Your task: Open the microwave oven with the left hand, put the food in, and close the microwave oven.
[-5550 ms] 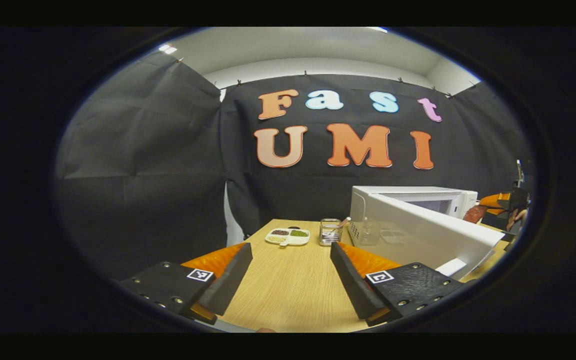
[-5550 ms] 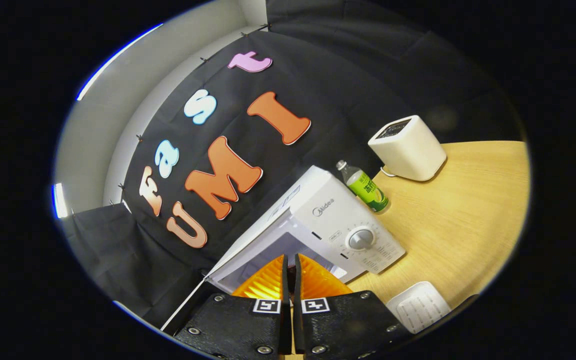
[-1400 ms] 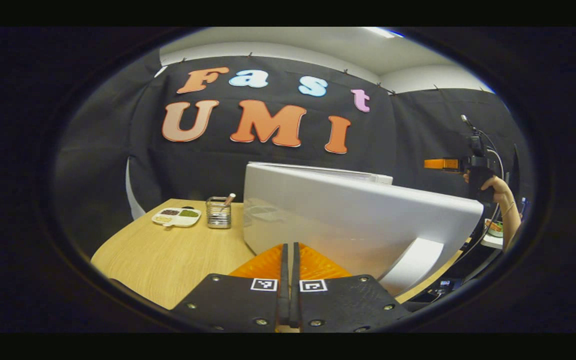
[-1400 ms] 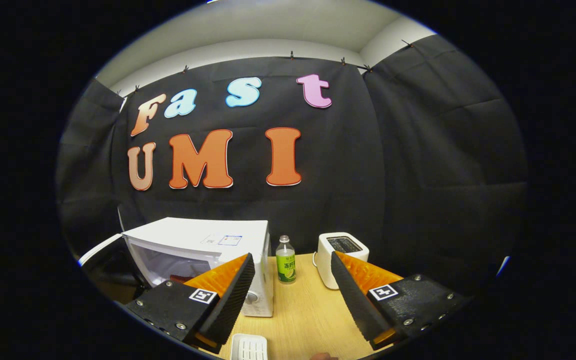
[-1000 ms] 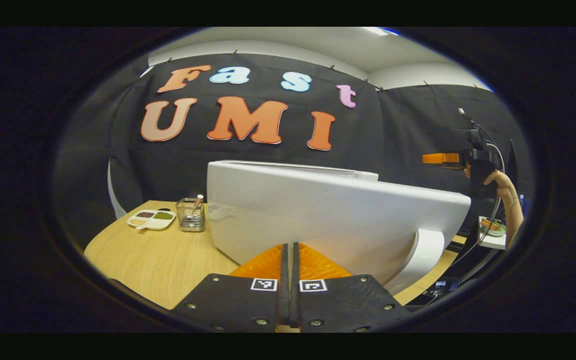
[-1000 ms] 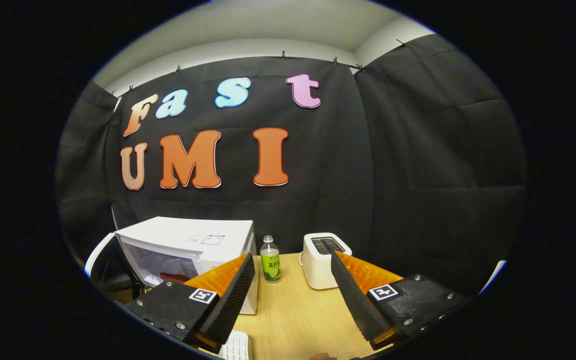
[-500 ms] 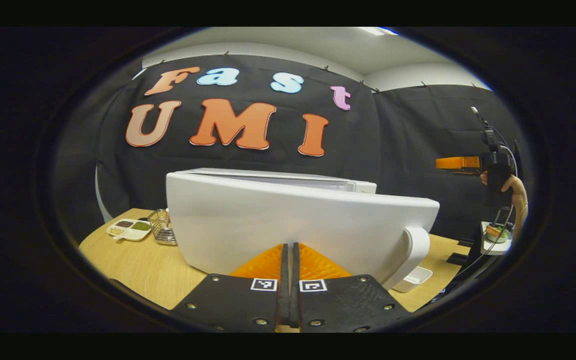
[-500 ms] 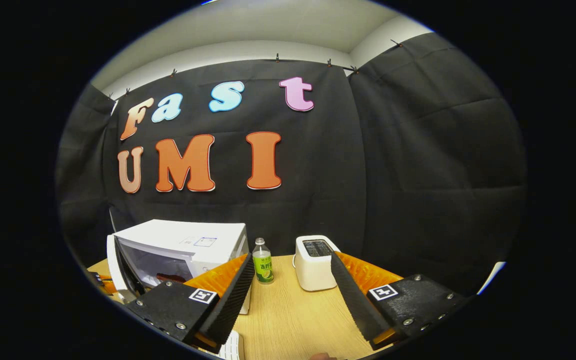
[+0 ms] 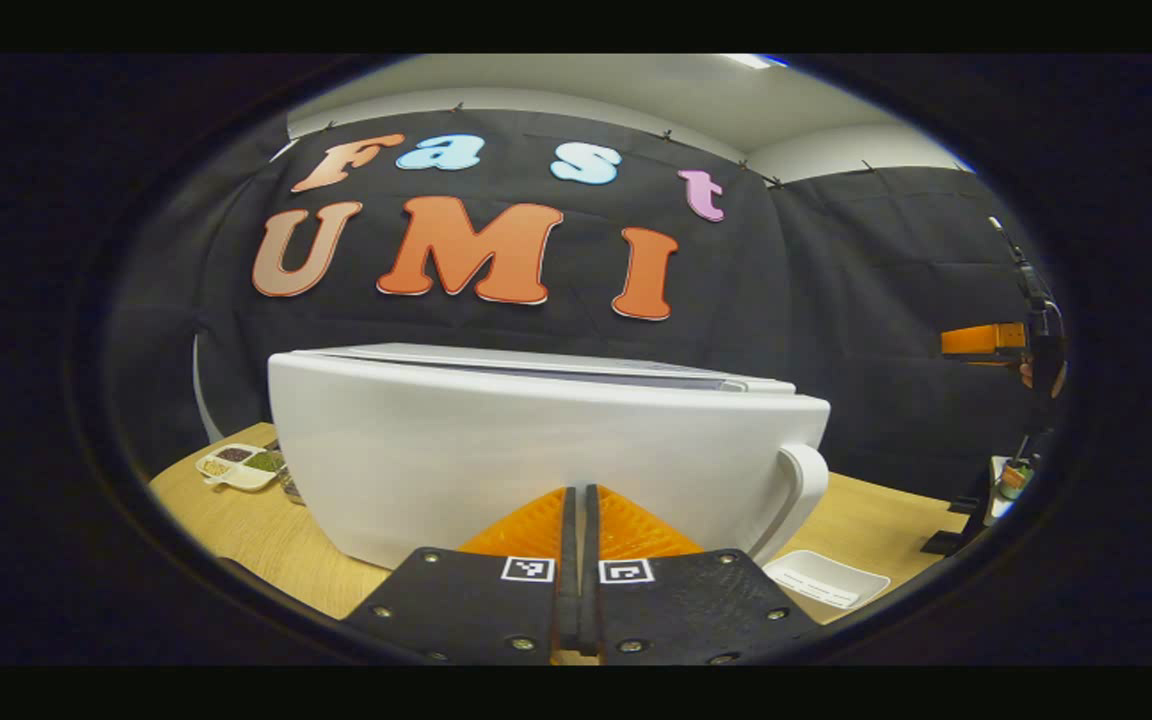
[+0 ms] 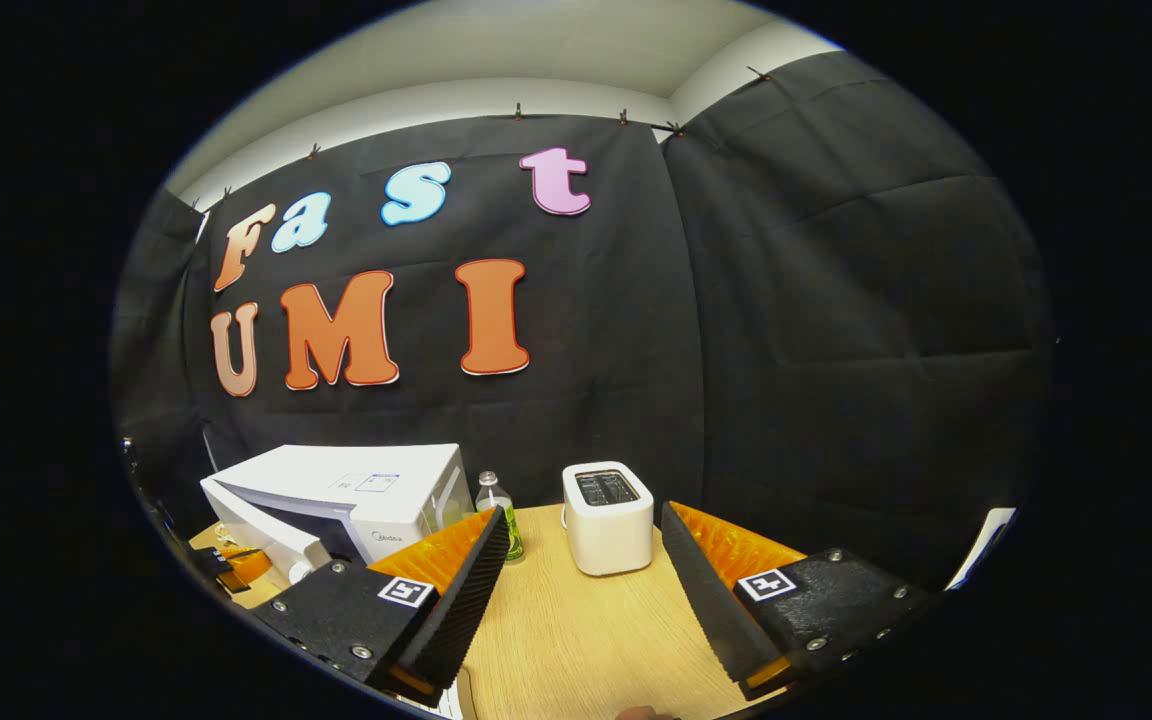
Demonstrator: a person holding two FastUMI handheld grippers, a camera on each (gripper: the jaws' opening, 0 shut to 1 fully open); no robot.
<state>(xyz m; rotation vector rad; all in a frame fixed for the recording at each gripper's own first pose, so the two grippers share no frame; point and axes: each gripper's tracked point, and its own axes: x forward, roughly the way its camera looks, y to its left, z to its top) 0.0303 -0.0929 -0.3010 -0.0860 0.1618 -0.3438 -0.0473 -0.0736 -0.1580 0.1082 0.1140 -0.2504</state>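
The white microwave oven [image 10: 376, 490] stands on the wooden table [image 10: 576, 640] at the left. Its door [image 9: 536, 450] spreads wide across the left gripper view, nearly flush with the oven body, its curved handle [image 9: 808, 490] at the right end. My left gripper [image 9: 577, 505] is shut with nothing in it, its tips against the door's outer face. The door hides the oven's inside. My right gripper [image 10: 584, 565] is open and empty, held above the table to the right of the oven. It also shows far right in the left gripper view [image 9: 981, 340].
A green-labelled bottle [image 10: 492, 497] and a white toaster [image 10: 608, 517] stand right of the oven. A small white ridged tray [image 9: 826, 578] lies near the front. A divided dish [image 9: 236, 465] sits at the table's left end. A side stand holding a bowl [image 9: 1011, 475] is at the far right.
The door has swung from half open to almost against the oven body, with my shut left gripper following it. My right gripper stays open and has drifted rightward.
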